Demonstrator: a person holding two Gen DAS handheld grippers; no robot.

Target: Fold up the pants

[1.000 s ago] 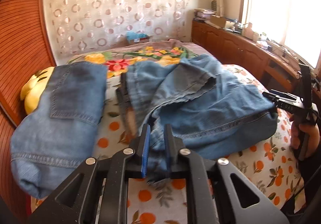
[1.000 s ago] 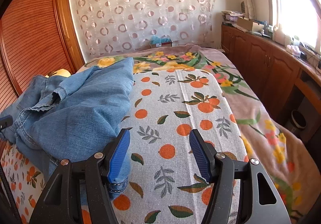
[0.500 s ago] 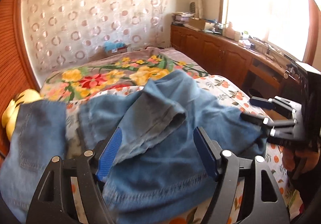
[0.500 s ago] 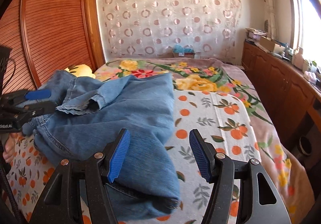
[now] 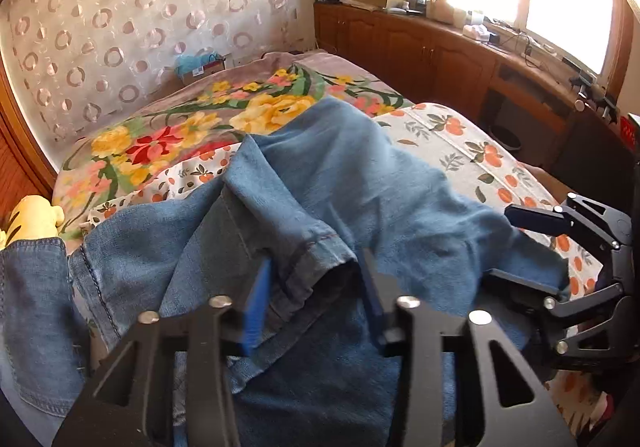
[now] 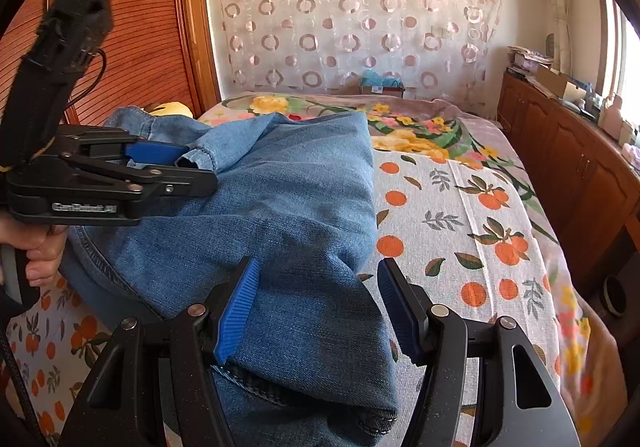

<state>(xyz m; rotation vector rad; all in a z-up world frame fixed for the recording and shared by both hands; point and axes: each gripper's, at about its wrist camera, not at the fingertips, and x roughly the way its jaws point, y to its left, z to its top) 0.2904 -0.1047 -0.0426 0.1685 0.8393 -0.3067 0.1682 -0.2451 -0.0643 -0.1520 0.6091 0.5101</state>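
Observation:
Blue denim pants (image 5: 340,215) lie bunched on the bed, and show in the right wrist view (image 6: 280,215) too. My left gripper (image 5: 316,299) is open, its blue pads either side of a hemmed leg cuff (image 5: 320,251). It also shows from the side in the right wrist view (image 6: 176,167), at the pants' left edge. My right gripper (image 6: 320,307) is open, its pads either side of a raised denim fold. It shows in the left wrist view (image 5: 532,247) at the pants' right edge.
A second folded pair of jeans (image 5: 36,319) lies at the left by a yellow plush toy (image 5: 32,215). The bed has an orange-print sheet (image 6: 460,207) and a floral blanket (image 5: 200,127). Wooden cabinets (image 6: 572,167) run along the right wall, a slatted wardrobe (image 6: 140,27) on the left.
My left gripper opened from shut and now straddles the leg cuff. My right gripper moved left over the pants. Both grippers came closer together.

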